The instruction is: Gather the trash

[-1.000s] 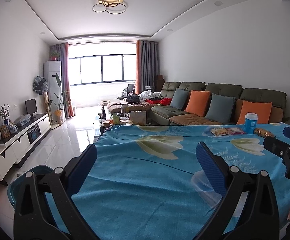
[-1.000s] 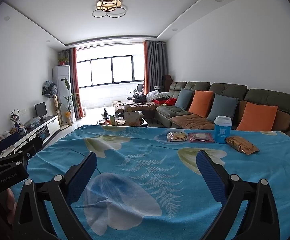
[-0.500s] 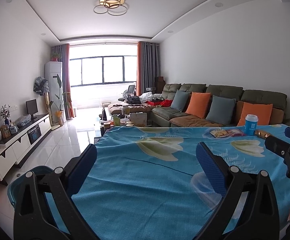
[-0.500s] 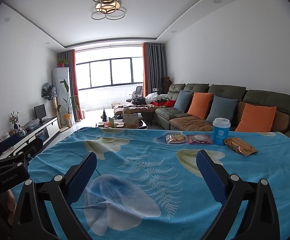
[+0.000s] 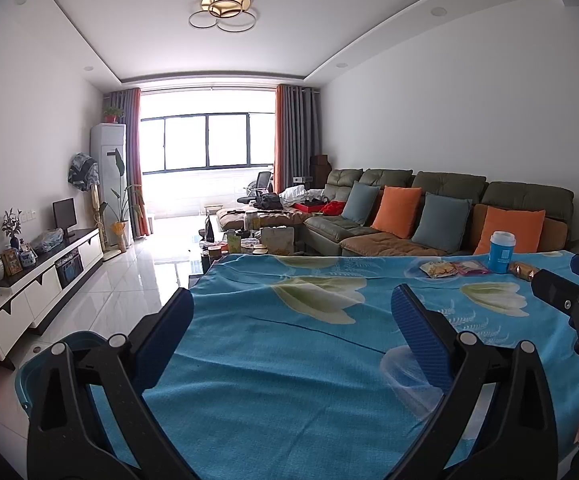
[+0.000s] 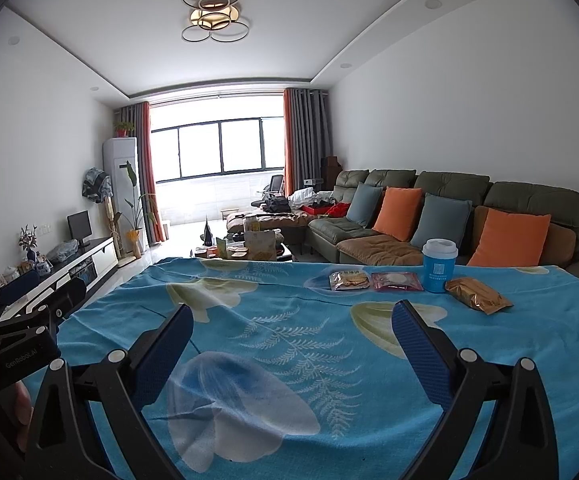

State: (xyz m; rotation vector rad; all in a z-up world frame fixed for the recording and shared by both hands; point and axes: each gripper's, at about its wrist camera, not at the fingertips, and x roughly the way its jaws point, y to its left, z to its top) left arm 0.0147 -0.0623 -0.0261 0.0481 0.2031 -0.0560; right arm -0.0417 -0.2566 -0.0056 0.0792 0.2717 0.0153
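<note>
**Trash at the far right of the table, both jaws wide**

We look down a bright living room: a window at twelve o'clock, a green sofa [image 6: 449,200] with orange and grey cushions along the right wall, and in front of us a table [image 6: 249,320] under a blue flowered cloth.

The task's things sit in a short row near the table's far edge. In the right wrist view we count, from left to right, a clear biscuit packet [image 6: 349,281], a pink packet [image 6: 396,281], a blue lidded cup [image 6: 439,265] standing upright, and a golden-brown wrapper [image 6: 477,300]. The wrapper lies flat just beside the cup, its long axis running from near the cup toward four o'clock. None of them is in a bin; a blue tub [image 5: 55,360] shows at the table's left edge at about eight o'clock in the left wrist view, though we cannot tell what it holds.

Our right hand-held gripper [image 6: 289,344] is spread wide and holds nothing; the row lies at roughly one o'clock from it, well apart. Our left hand-held gripper [image 5: 289,330] is likewise spread and bare, and from it the same row sits farther off, near two o'clock. So we judge the right hand the nearer one, with the golden-brown wrapper the closest piece to it.
</note>
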